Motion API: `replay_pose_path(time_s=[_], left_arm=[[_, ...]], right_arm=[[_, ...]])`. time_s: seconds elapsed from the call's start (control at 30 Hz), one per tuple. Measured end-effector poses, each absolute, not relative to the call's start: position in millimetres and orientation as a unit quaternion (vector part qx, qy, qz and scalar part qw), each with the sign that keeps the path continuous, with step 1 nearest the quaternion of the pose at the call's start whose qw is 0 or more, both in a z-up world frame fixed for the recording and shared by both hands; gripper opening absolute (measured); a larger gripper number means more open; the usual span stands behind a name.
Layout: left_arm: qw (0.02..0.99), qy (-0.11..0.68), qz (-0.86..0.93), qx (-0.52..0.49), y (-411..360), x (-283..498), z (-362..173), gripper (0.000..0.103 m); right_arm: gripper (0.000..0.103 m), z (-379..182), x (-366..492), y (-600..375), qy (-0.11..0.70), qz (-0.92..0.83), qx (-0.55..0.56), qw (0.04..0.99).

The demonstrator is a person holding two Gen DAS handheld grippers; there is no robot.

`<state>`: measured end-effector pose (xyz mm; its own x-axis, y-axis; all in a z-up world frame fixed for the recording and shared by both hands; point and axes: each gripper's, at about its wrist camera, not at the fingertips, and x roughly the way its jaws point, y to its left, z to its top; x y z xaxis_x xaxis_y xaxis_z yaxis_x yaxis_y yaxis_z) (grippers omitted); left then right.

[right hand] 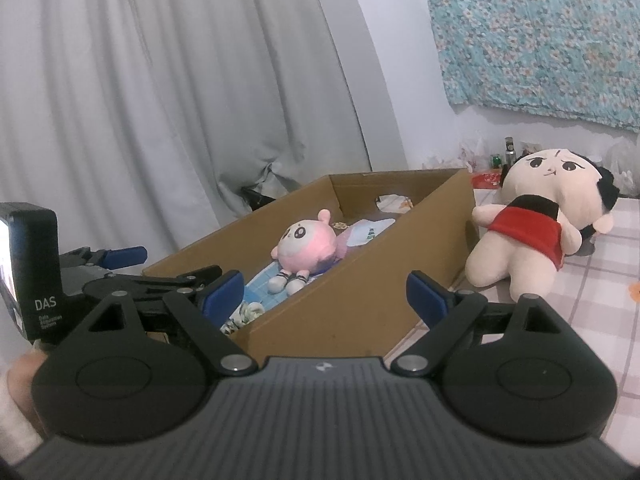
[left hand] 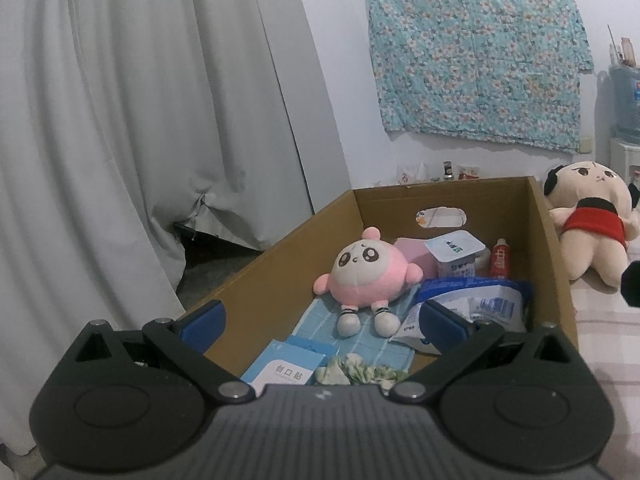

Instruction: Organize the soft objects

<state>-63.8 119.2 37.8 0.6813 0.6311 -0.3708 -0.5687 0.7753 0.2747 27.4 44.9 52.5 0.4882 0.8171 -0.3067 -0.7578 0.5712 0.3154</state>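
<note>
Left wrist view looks into an open cardboard box (left hand: 280, 264) where a round pink plush (left hand: 362, 276) sits upright on a pale blue striped cloth (left hand: 320, 320), its white feet pointing toward the camera. Behind the plush, against the far wall, stand a pink block (left hand: 414, 254), a sealed white cup (left hand: 456, 256) and a red tube (left hand: 500, 262); a crumpled blue and white packet (left hand: 476, 300) lies just to its right. Nearer the camera, a light blue printed carton (left hand: 284, 368) and a scrunched green and white fabric piece (left hand: 356, 372) lie on the box floor. The left gripper (left hand: 320, 320) hangs over the near end of the box with its blue pads spread wide, gripping nothing. Outside the box, on its right, a large cream doll in a red top (right hand: 532, 224) lies on a checked bedsheet (right hand: 592, 300), close beside the box wall; whether it touches the cardboard is unclear. In the right wrist view the right gripper (right hand: 326, 294) is held before the box's outer long side, its fingers wide apart and empty. A grey curtain (left hand: 140, 120) hangs behind the box and a floral teal cloth (left hand: 476, 52) is fixed to the wall.
</note>
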Motion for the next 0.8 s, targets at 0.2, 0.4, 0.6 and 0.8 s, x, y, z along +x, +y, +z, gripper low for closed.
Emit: replay_pose_path(time_s=[0.2, 0.4, 0.6, 0.8], left_arm=[[0.915, 0.228, 0.327, 0.065, 119.6, -63.1, 37.3, 0.103], [0.915, 0.231, 0.325, 0.063, 118.4, -62.0, 38.1, 0.103], [0.915, 0.232, 0.324, 0.062, 117.8, -61.4, 37.7, 0.103], [0.915, 0.235, 0.323, 0.060, 112.9, -61.7, 37.4, 0.103]], right_arm=[[0.089, 51.9, 27.6, 47.1, 0.221, 0.460, 0.065, 0.857], [0.089, 51.3, 25.0, 49.5, 0.222, 0.463, 0.059, 0.856], [0.089, 52.0, 23.7, 51.4, 0.219, 0.466, 0.054, 0.856], [0.089, 51.9, 23.5, 51.6, 0.220, 0.467, 0.051, 0.855]])
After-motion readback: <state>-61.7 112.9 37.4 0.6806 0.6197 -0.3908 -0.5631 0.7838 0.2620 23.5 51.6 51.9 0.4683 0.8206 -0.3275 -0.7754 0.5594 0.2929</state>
